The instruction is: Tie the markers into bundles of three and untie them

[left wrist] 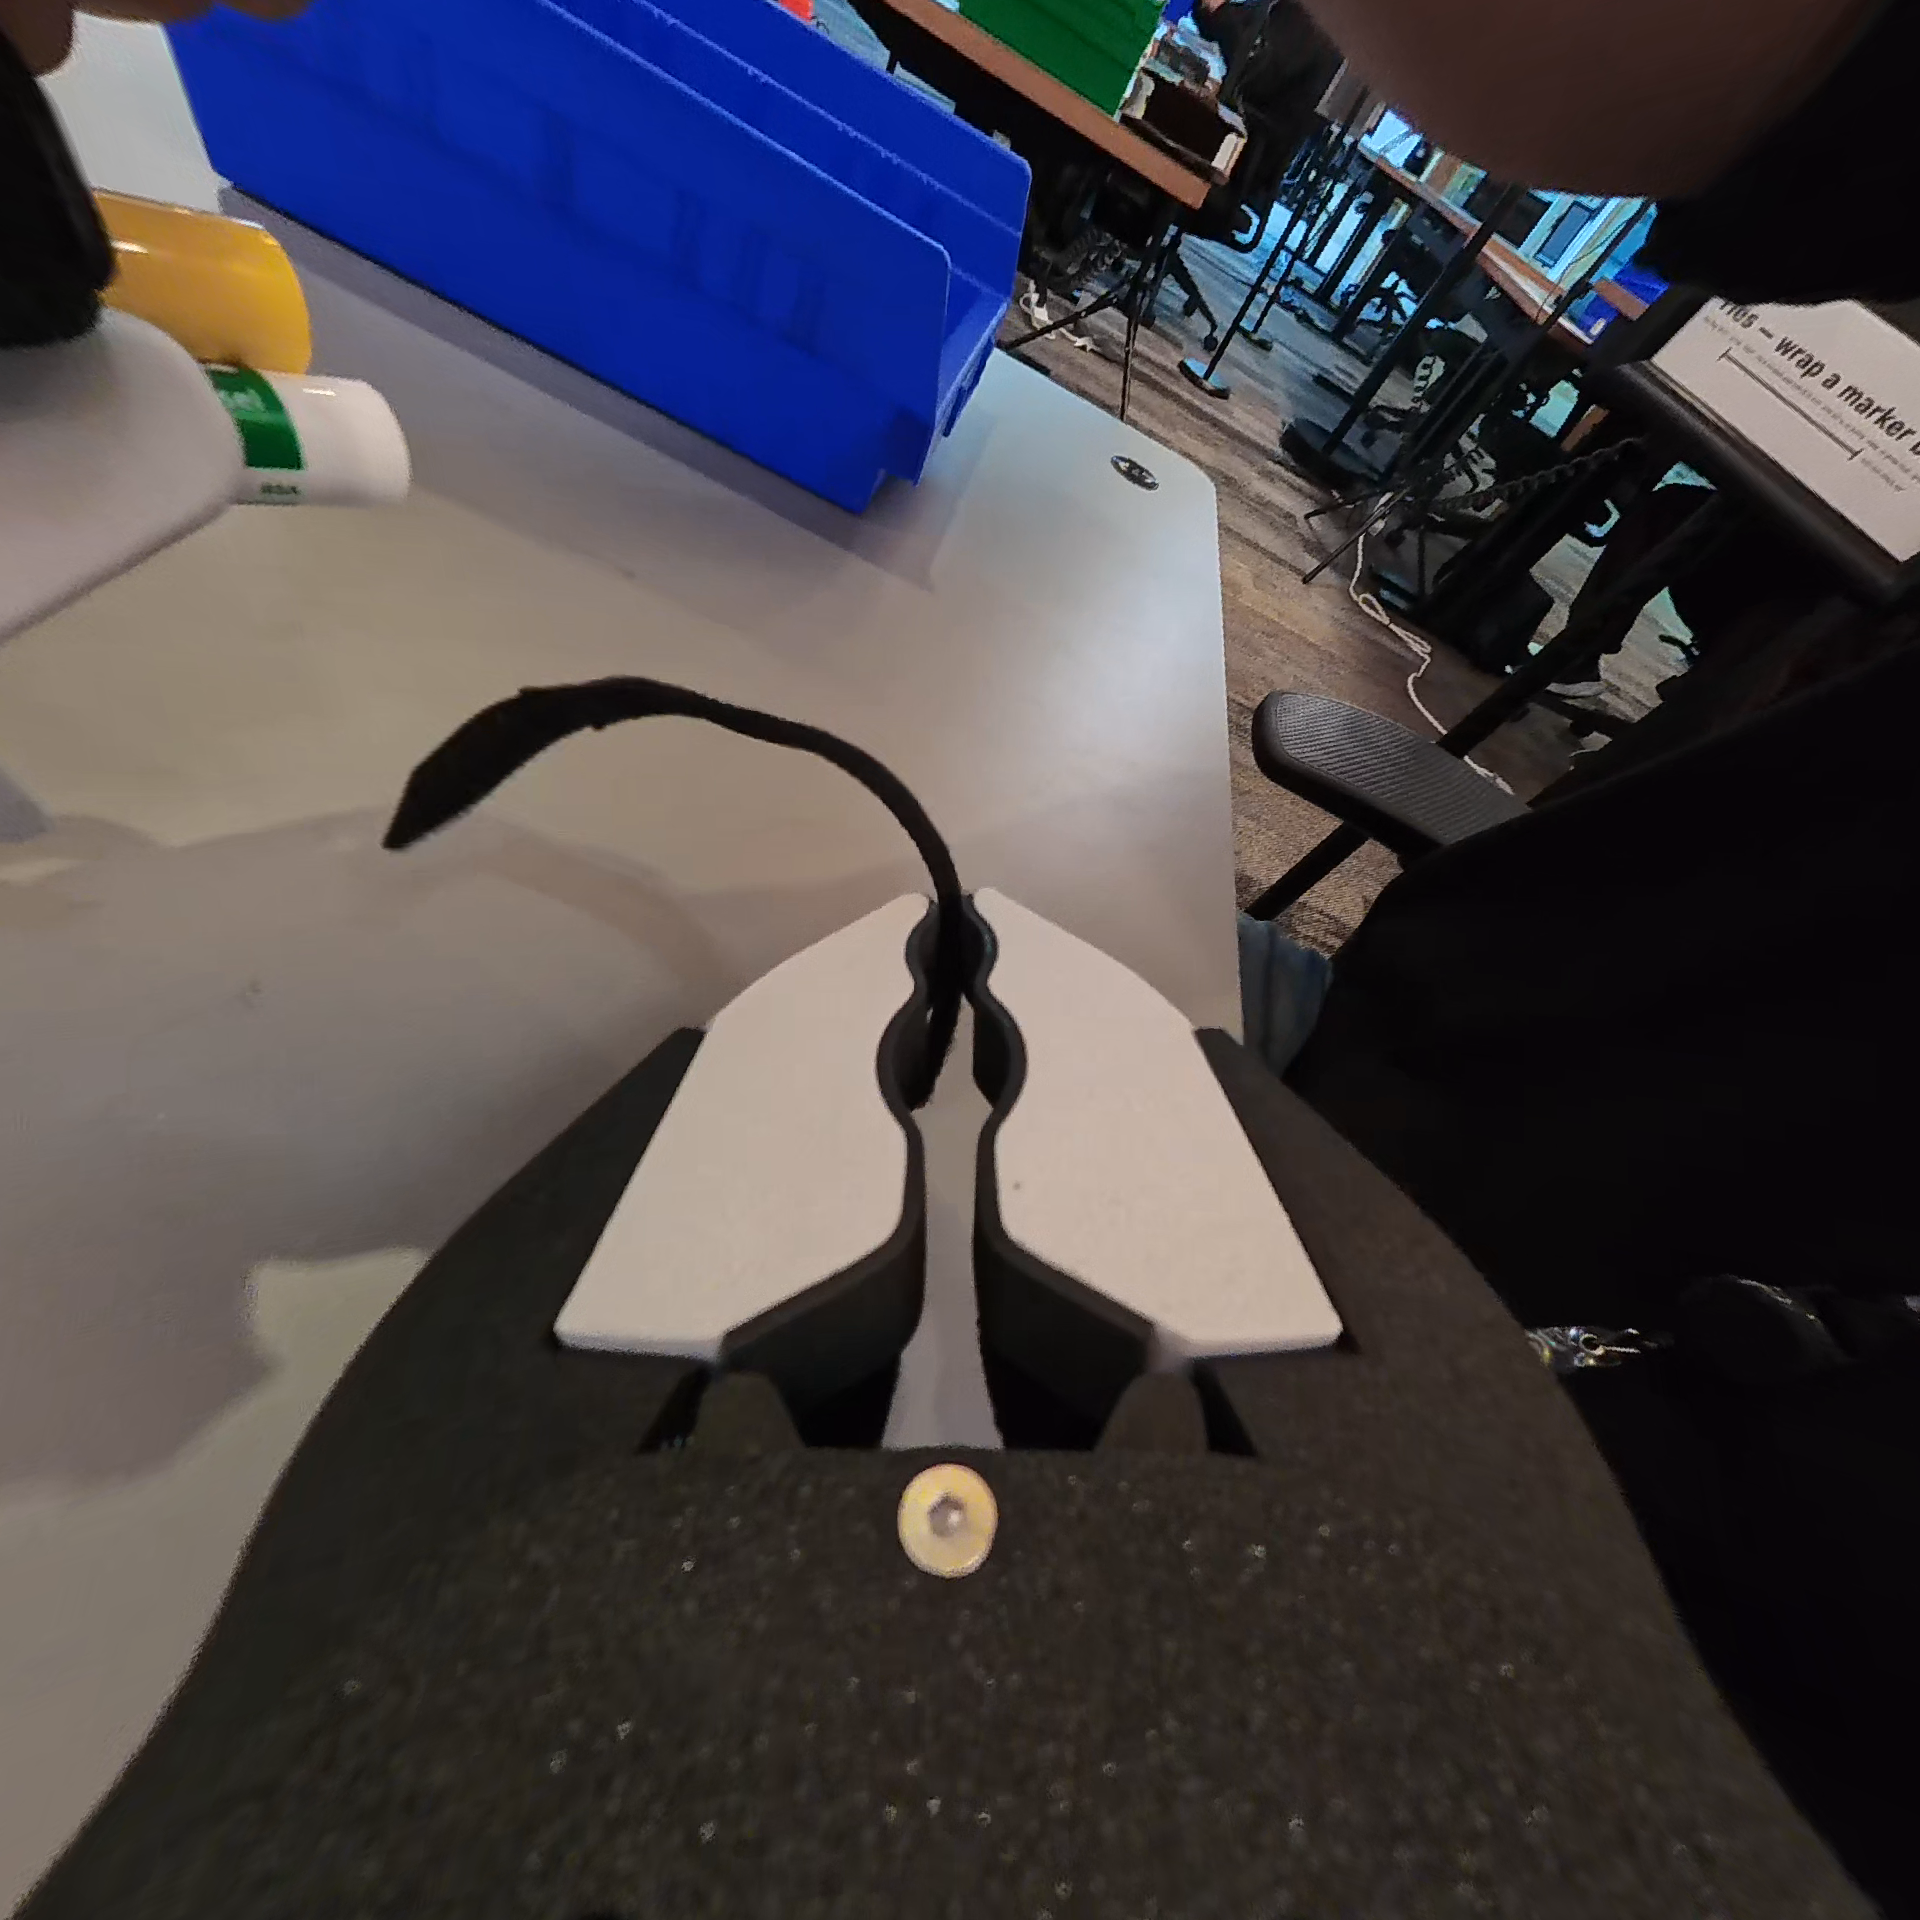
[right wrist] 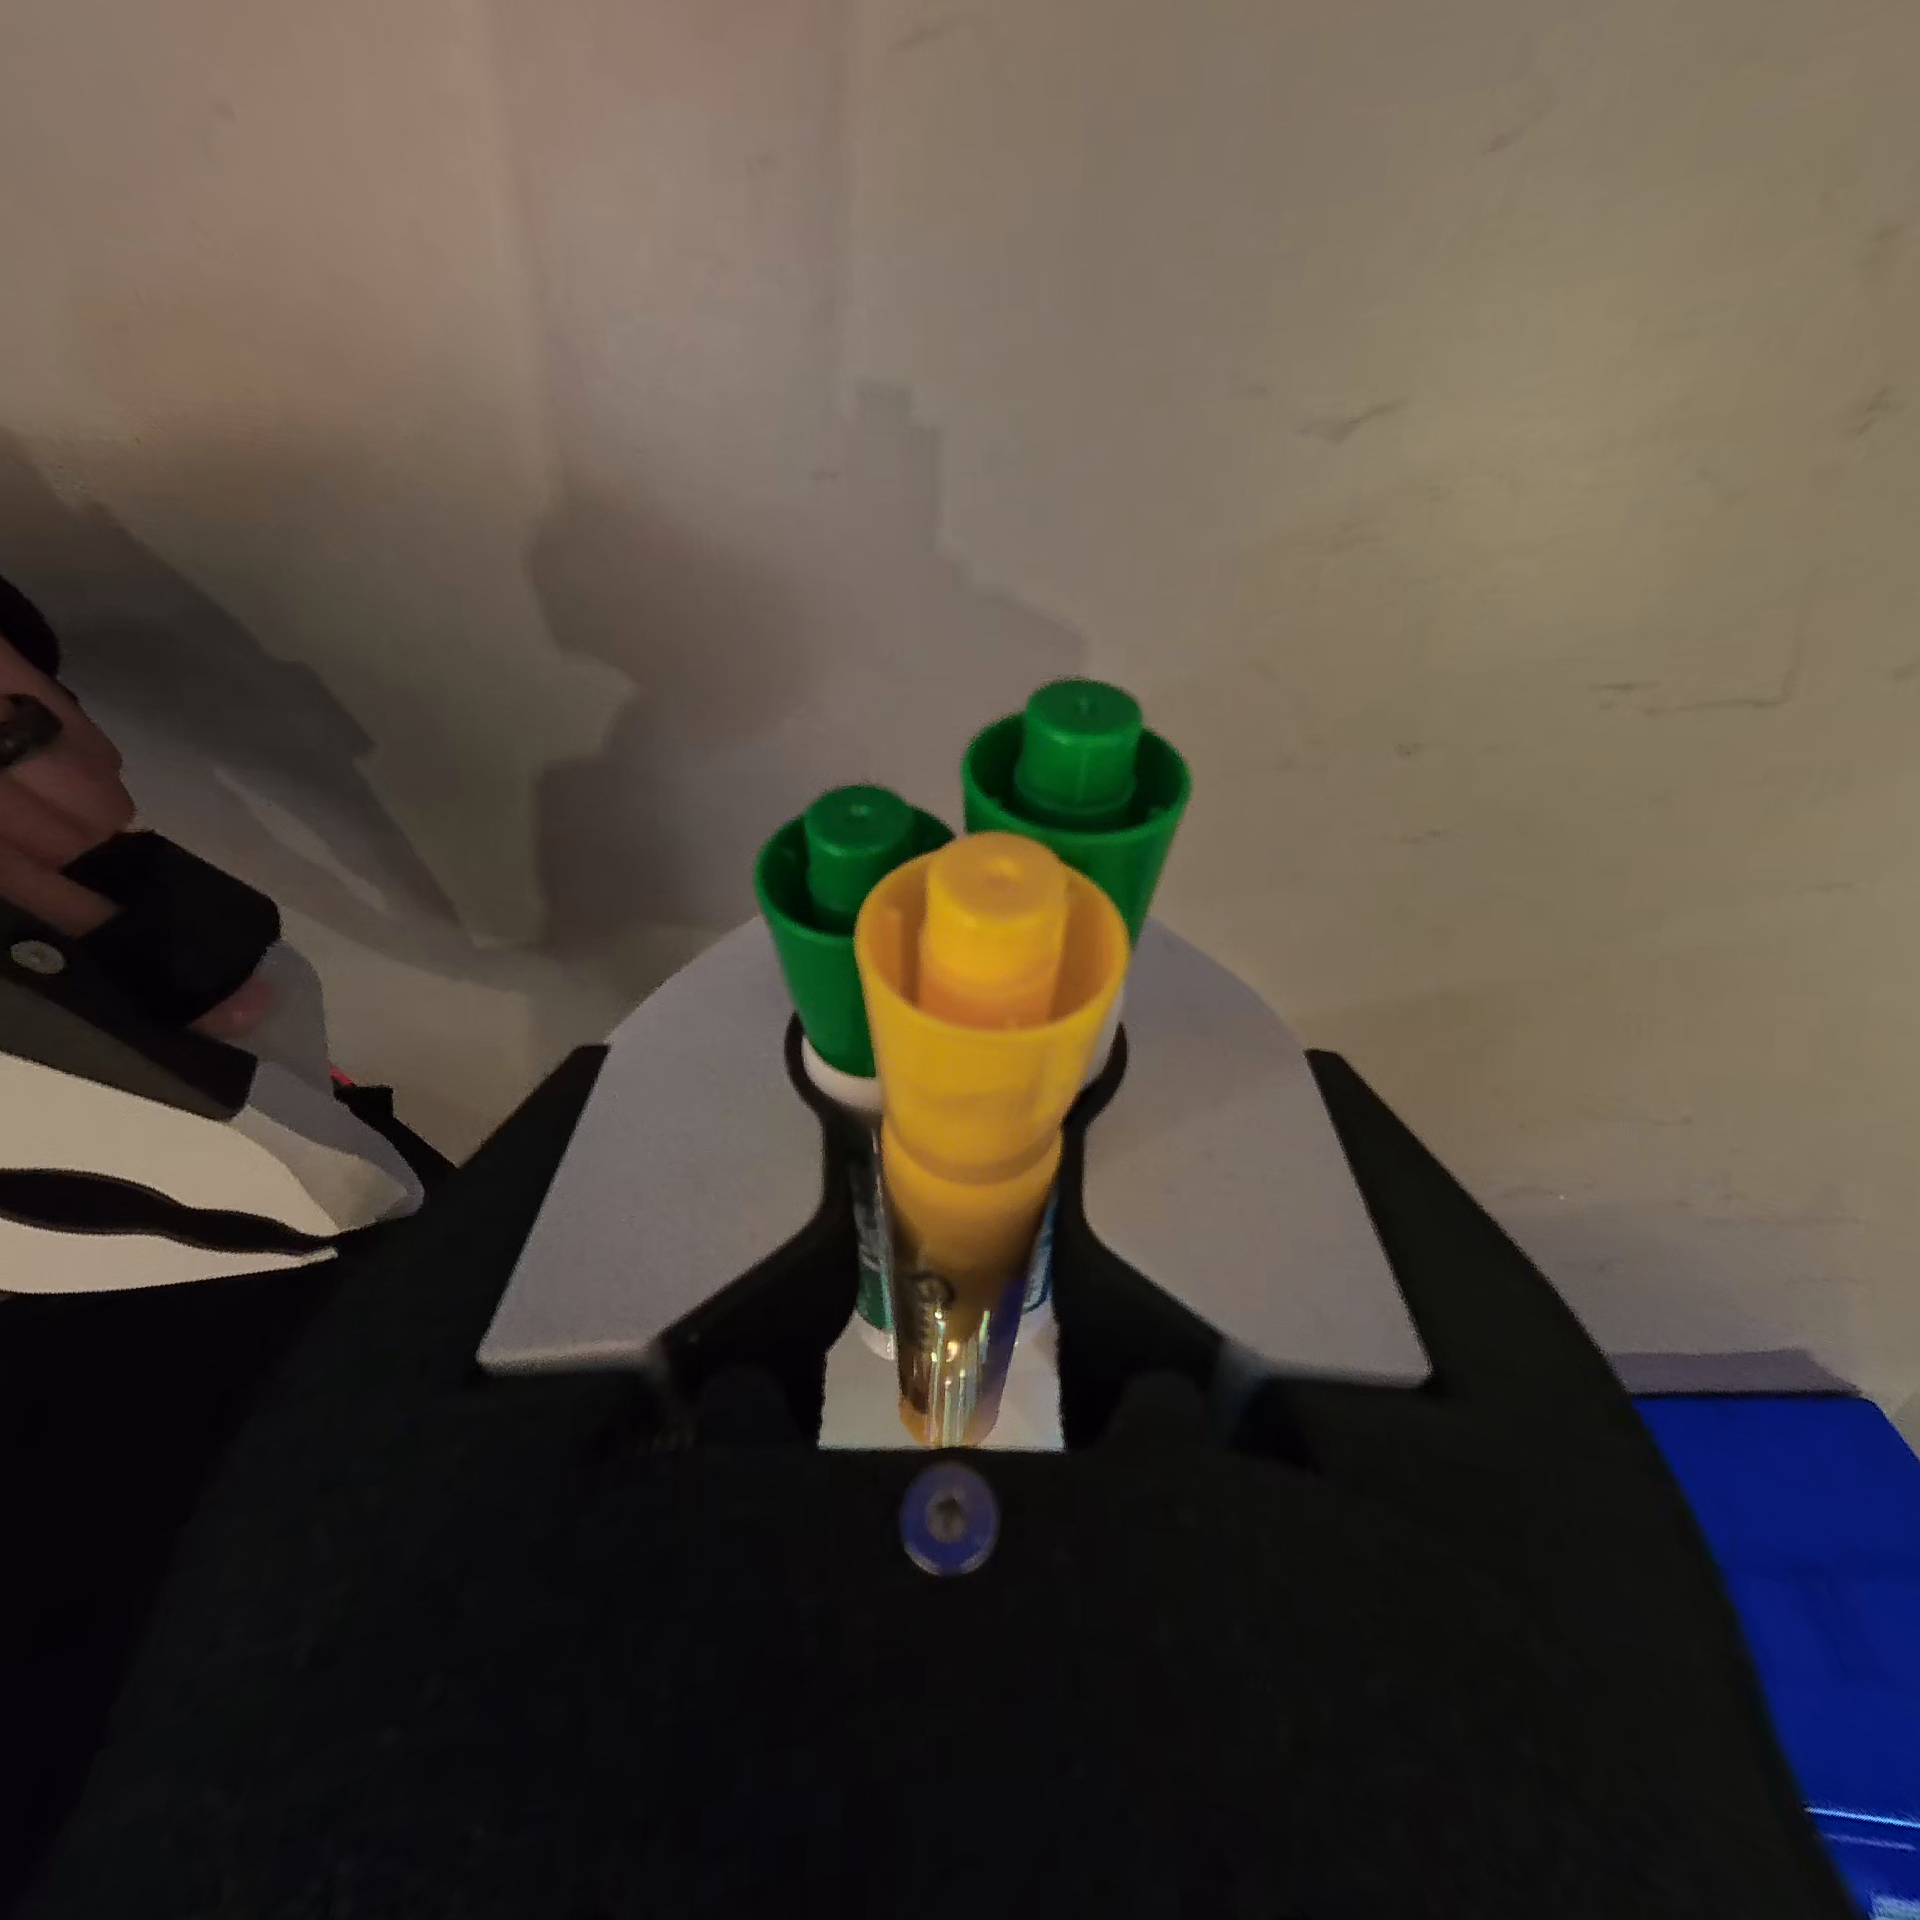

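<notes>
My left gripper (left wrist: pixel 951 914) is shut on a black hook-and-loop strap (left wrist: pixel 665 717). The strap arcs up and to the left from the fingertips, its free end hanging above the grey table (left wrist: pixel 727 582). My right gripper (right wrist: pixel 961 997) is shut on three markers held together: a yellow marker (right wrist: pixel 987 997) in front and two green markers (right wrist: pixel 831 914) (right wrist: pixel 1081 790) behind it, caps pointing away from the camera. In the left wrist view the right gripper shows at the upper left with the ends of a yellow marker (left wrist: pixel 208 281) and a white-and-green marker (left wrist: pixel 312 436).
A blue plastic bin (left wrist: pixel 623 208) stands on the table behind the strap; its corner shows in the right wrist view (right wrist: pixel 1787 1621). The table edge runs on the right, with a chair armrest (left wrist: pixel 1371 769) and a person's dark clothing (left wrist: pixel 1662 987) beyond. A hand (right wrist: pixel 73 810) holds the other gripper at left. About 15 cm separates my left fingertips from my right.
</notes>
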Tool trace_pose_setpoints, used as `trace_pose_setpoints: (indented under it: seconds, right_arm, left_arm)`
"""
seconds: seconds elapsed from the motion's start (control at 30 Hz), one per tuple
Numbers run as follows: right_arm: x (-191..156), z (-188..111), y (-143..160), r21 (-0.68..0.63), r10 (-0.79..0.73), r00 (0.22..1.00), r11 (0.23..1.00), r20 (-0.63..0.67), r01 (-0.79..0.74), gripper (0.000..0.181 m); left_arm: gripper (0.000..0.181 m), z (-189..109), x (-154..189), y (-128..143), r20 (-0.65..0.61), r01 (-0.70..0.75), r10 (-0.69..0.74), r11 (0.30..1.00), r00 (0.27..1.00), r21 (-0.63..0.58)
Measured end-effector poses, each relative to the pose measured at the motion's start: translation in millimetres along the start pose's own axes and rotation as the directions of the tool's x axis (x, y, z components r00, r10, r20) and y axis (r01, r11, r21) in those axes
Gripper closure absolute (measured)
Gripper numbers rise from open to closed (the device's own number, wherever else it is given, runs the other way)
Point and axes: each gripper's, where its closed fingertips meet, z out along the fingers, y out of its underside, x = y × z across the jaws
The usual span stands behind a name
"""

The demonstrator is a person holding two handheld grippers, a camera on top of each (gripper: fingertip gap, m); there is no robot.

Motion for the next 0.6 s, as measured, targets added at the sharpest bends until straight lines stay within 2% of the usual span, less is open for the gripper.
trace_pose_setpoints:
  seconds: [0.37,0.6]
  right_arm:
    - [0.6,8.5,19.7,-0.031,-0.151,0.988,0.988,-0.038,0.150,0.140]
    - [-5.3,11.7,41.6,-0.062,-0.276,0.958,0.960,-0.078,0.272,0.140]
  left_arm:
    - [0.179,-16.9,-36.8,11.5,0.165,0.015,-0.003,0.997,0.986,-0.072]
    - [0.179,-30.5,-75.6,32.1,0.380,0.075,-0.001,0.981,0.925,-0.179]
